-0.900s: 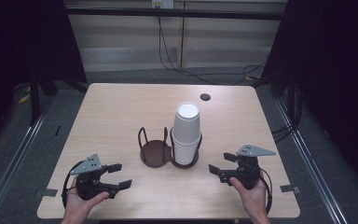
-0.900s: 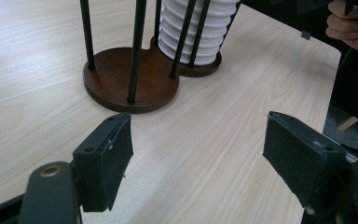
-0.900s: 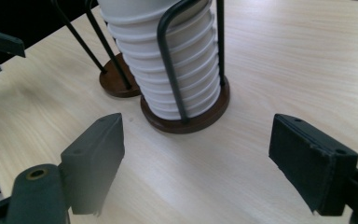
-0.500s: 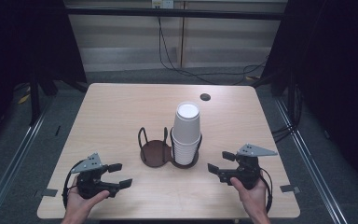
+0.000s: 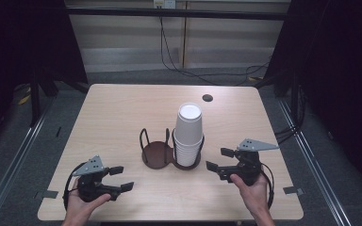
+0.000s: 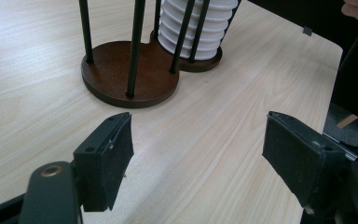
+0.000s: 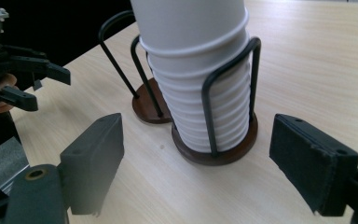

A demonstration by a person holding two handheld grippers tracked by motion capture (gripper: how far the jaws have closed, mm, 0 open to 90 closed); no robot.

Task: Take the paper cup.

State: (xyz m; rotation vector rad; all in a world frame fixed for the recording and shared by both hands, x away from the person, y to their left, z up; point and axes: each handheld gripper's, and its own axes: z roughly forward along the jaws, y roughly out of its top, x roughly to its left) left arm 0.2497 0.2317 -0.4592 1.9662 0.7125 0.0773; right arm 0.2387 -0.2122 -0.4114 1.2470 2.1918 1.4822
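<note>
A stack of white paper cups stands upside down in the right bay of a dark wooden two-bay holder with black wire loops. The left bay is bare. My left gripper rests near the table's front left, open, pointing toward the holder. Right of the holder my right gripper hovers open, its jaws aimed at the cup stack. Nothing sits between either pair of jaws.
The light wooden table has a small dark round hole or cap near its far right. Cables run along the floor beyond the far edge. The left gripper and its hand appear at the left of the right gripper view.
The right gripper has edged slightly closer to the cup stack. The left gripper has stayed almost still.
</note>
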